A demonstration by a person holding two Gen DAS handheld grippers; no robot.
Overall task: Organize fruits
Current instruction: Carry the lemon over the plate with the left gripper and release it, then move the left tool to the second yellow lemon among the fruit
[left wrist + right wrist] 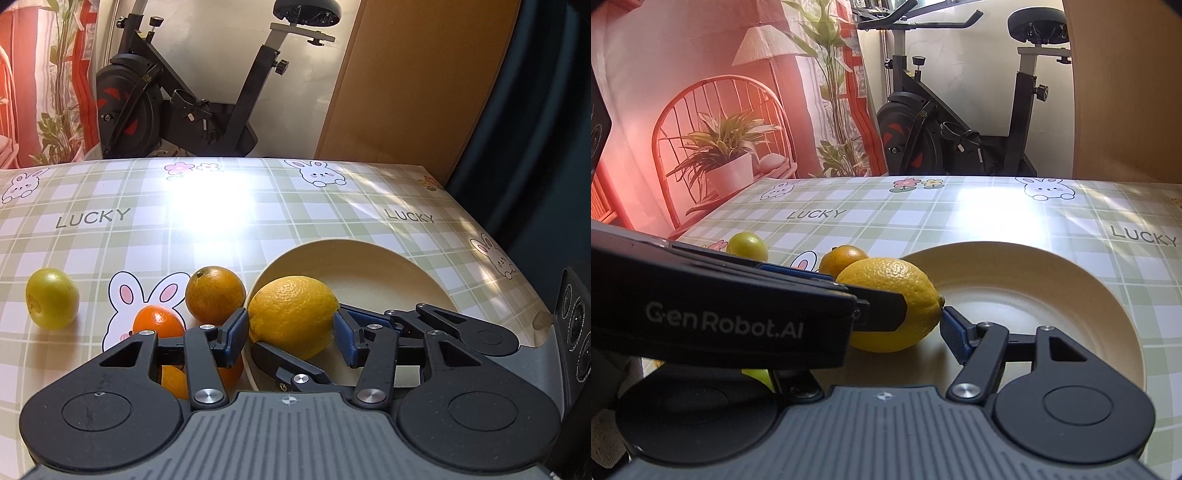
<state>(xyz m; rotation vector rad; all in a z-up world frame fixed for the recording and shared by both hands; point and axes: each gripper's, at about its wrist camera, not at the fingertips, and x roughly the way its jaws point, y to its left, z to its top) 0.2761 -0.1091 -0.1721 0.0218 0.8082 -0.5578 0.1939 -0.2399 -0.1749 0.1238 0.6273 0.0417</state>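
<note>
A big yellow lemon [293,315] sits in the cream plate [369,266] at its left rim. Both grippers are around it. My left gripper [290,334] has its blue pads on the lemon's left and right sides. In the right wrist view the lemon [890,302] lies between the fingers of my right gripper [905,325], whose right pad [955,334] is at the lemon's tip; its left finger is hidden by the left gripper's body [720,317]. An orange [215,293], a small mandarin [158,321] and a green-yellow fruit [51,298] lie left of the plate.
More orange fruit [177,380] shows partly under my left gripper. The checked tablecloth [147,229] has a bright glare at its middle. An exercise bike [177,92] stands behind the table's far edge. A wooden panel [406,81] stands at the back right.
</note>
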